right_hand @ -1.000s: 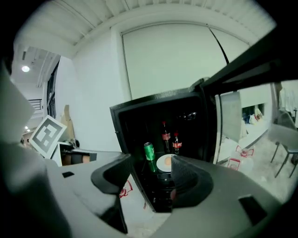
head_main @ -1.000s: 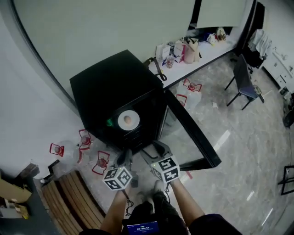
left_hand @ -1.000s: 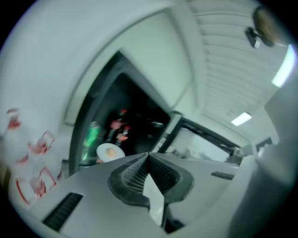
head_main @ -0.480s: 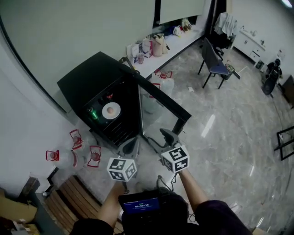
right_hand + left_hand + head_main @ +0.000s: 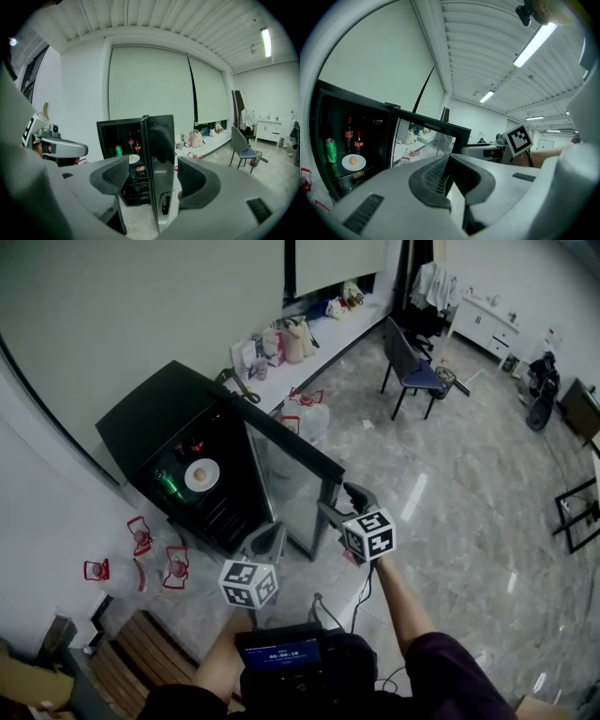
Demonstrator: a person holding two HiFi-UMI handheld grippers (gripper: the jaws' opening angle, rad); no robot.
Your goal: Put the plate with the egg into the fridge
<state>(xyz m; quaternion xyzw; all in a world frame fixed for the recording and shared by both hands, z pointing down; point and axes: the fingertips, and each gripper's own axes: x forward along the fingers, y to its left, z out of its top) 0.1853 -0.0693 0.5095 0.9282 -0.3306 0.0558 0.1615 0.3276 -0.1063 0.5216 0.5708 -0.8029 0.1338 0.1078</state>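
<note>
From where I stand the job looks nearly done: the plate (image 5: 202,473) with the egg (image 5: 201,474) on it sits on a shelf inside the black fridge (image 5: 159,418), beside a green can (image 5: 169,486), and the glass door (image 5: 286,470) hangs wide open. Both hands are held back from the opening with nothing in them. The left gripper (image 5: 265,542) is clenched, its jaws closed on each other. The right gripper (image 5: 345,505) has just been spreading its jaws wider, and they are released. In the right gripper view the door's free edge, upright from top to floor, lines up in the gap between them but ahead of the pads, which do not press on it. That is the relation that matters, I think: the plate lies ahead and off to the left of both hands, while the door's free edge stands straight before the right gripper, clearly the nearer one, so a push towards the fridge from that side would likely swing it shut
</note>
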